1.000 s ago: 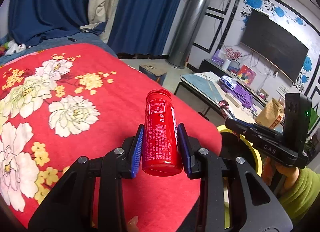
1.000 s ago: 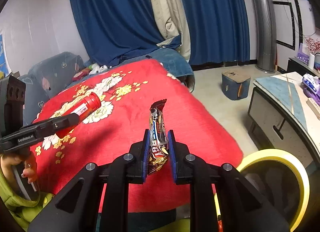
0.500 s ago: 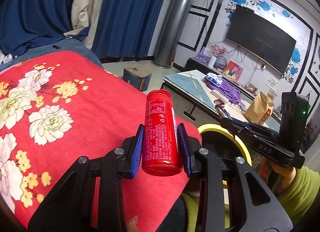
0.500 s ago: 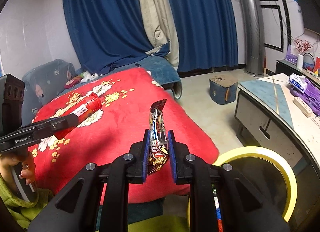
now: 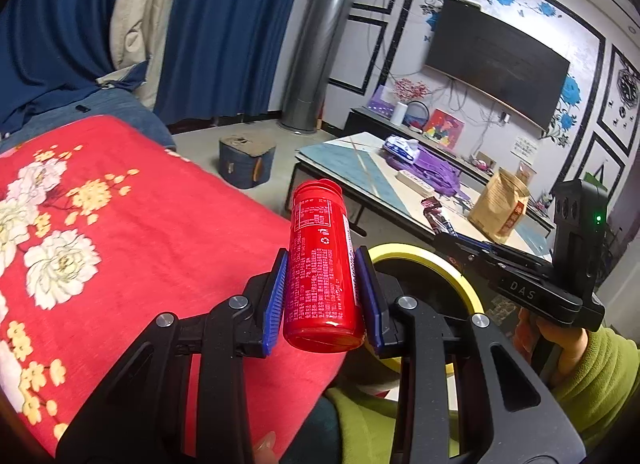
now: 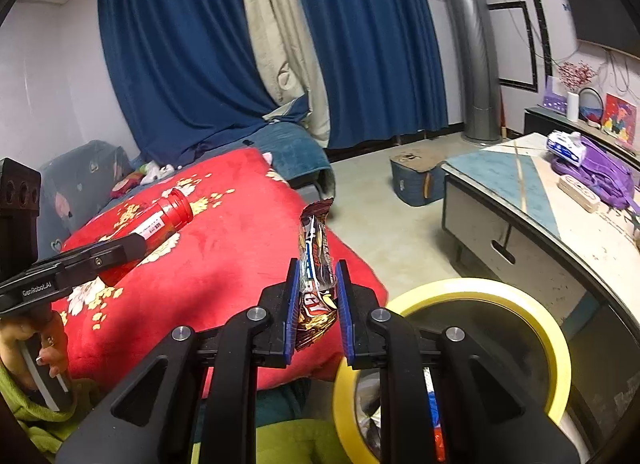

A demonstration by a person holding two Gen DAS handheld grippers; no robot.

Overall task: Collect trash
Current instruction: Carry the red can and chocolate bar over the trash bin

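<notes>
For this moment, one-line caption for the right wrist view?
Right tongs grip a snack wrapper beside the yellow-rimmed bin.

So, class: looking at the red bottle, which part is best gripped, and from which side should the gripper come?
Grip the red bottle across its straight lower body, as the left gripper does now, coming from the base end: the round, even sides give the flat pads good seating.

Yellow-rimmed bin (image 6: 516, 296) mouth open w/ free air above; red blanket (image 6: 240, 248) crowds its left, table (image 6: 532, 223) its right.
</notes>
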